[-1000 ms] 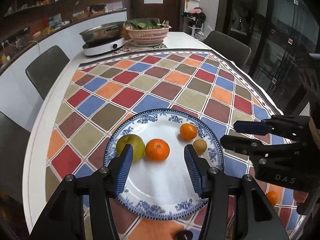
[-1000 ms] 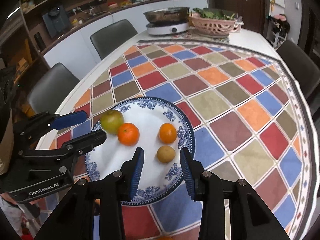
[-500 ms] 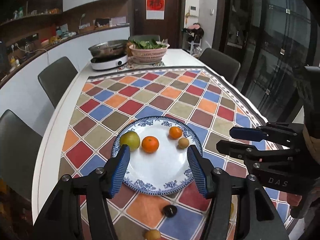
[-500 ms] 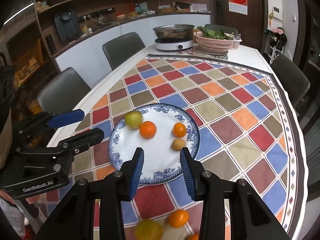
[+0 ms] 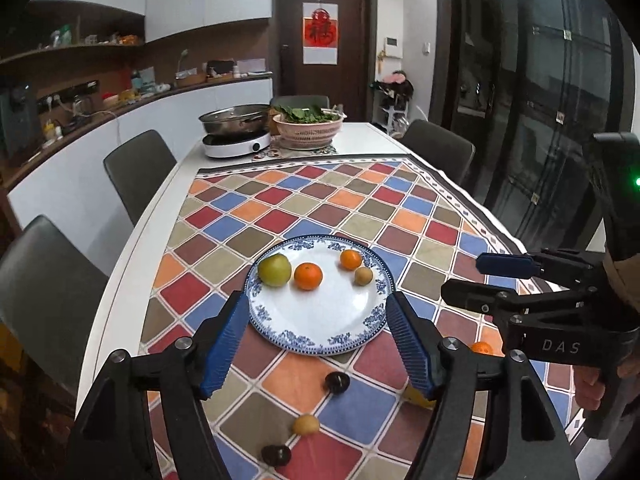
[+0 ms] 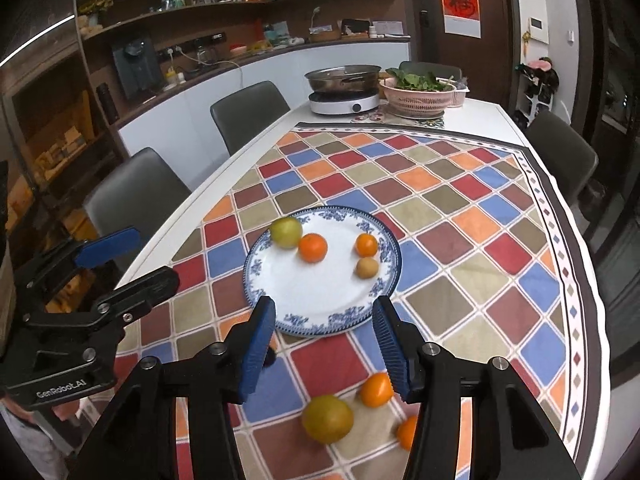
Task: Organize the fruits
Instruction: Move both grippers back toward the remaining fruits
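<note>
A blue-and-white plate (image 5: 320,328) (image 6: 312,300) on the checked tablecloth holds a green apple (image 5: 274,270) (image 6: 286,232), two oranges (image 5: 308,276) (image 5: 351,259) and a small brown fruit (image 5: 363,276) (image 6: 367,268). Loose on the cloth nearer me lie a yellow-green fruit (image 6: 327,419), two oranges (image 6: 375,389) (image 6: 407,432), a small brown fruit (image 5: 305,425) and two dark fruits (image 5: 337,382) (image 5: 276,455). My left gripper (image 5: 316,344) is open and empty, raised short of the plate. My right gripper (image 6: 322,344) is open and empty above the loose fruit.
An induction cooker with a steel pan (image 5: 236,128) and a pink basket of greens (image 5: 308,124) stand at the table's far end. Grey chairs (image 5: 138,172) (image 5: 438,152) line both sides. The white table edge (image 5: 132,280) runs along the left.
Both grippers have pulled back and risen from the plate, so the loose fruit near the front edge has come into view. The right gripper's jaws have opened wider. The plate fruit has not moved.
</note>
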Motion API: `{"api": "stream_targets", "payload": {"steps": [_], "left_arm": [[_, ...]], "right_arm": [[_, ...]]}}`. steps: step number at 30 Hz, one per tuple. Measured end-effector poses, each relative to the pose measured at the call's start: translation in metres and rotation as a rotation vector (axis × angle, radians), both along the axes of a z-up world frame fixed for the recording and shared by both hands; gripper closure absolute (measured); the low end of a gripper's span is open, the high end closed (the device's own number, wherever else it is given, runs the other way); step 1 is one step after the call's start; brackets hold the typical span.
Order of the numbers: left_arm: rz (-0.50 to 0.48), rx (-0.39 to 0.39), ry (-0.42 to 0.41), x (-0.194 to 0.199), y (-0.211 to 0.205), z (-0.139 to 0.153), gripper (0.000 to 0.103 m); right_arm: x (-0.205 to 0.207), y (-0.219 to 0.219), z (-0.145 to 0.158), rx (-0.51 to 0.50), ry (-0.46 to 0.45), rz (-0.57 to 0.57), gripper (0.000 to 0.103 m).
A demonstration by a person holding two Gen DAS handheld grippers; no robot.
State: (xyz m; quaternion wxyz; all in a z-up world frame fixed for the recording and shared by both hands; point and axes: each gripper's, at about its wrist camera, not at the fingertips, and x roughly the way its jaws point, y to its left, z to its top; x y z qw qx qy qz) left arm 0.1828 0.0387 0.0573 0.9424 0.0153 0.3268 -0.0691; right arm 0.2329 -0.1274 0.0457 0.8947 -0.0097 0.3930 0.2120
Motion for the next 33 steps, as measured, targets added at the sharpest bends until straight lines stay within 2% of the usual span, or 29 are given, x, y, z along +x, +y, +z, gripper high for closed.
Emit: {"api": "stream_targets", "payload": {"steps": [1,8,10,15,20,33], "left_arm": [[0.007,-0.003,-0.005,-0.004,0.002,0.0,0.032],[0.071,0.008,-0.047,-0.036,0.015,-0.001,0.022],[0.096,0.011,-0.048,-0.043,0.019,-0.005,0.02],[0.139,0.019,-0.005,-0.051,0.03,-0.021,0.02],[0.166,0.031,0.039,-0.053,0.035,-0.037,0.02],[0.169,0.068,0.185,-0.057,0.037,-0.09,0.02]], "right_arm": [[-0.004,0.0,0.0,-0.001,-0.004,-0.007,0.041],[-0.031,0.004,-0.002,-0.035,-0.043,-0.055,0.04],[-0.036,0.005,-0.004,-0.035,-0.056,-0.069,0.036],[-0.045,0.008,-0.018,-0.039,-0.05,-0.1,0.036],[-0.05,0.013,-0.033,-0.086,-0.042,-0.115,0.036],[-0.054,0.01,-0.078,-0.112,0.079,-0.143,0.036]]}}
